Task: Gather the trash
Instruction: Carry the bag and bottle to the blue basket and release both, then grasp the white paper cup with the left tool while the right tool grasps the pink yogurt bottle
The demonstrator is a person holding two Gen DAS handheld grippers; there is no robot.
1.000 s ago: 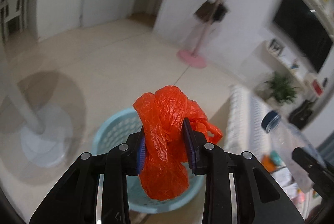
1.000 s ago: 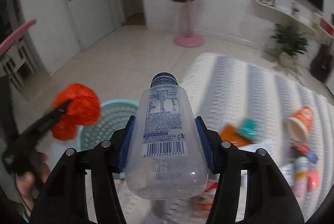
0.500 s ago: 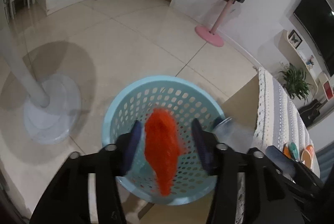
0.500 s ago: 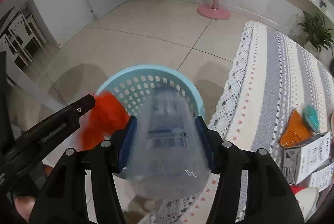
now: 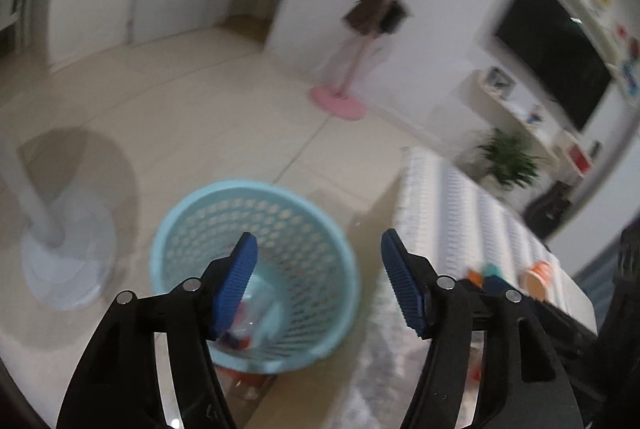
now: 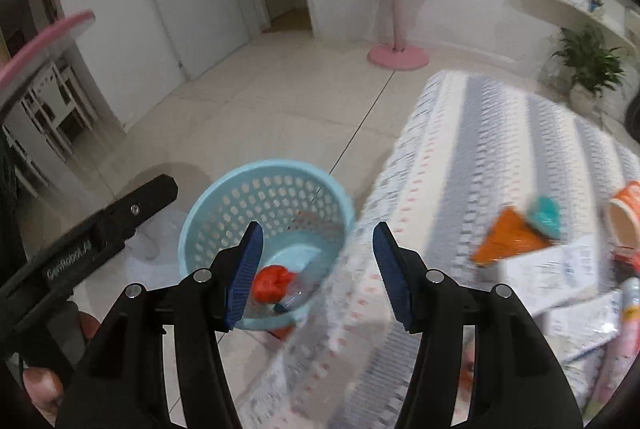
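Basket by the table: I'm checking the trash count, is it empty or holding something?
Holding something. The blue basket has an orange bag and a clear bottle at its bottom.

- In the left wrist view the basket [image 5: 256, 261] is smeared by motion; its near wall sits behind the left tongs [image 5: 316, 285], and what lies at its bottom is only a pale and reddish blur.
- The right tongs' fingers [image 6: 246, 269] cover part of the basket floor, so the red bag [image 6: 272, 283] and the clear bottle [image 6: 298, 291] beside it show only in part.
- The worktop [image 6: 460, 165] runs off the right edge, and its cloth is streaked.
- The orange and teal litter [image 6: 520, 229] on it is too blurred to name.
- The coat stand [image 5: 360, 41] is blurred.
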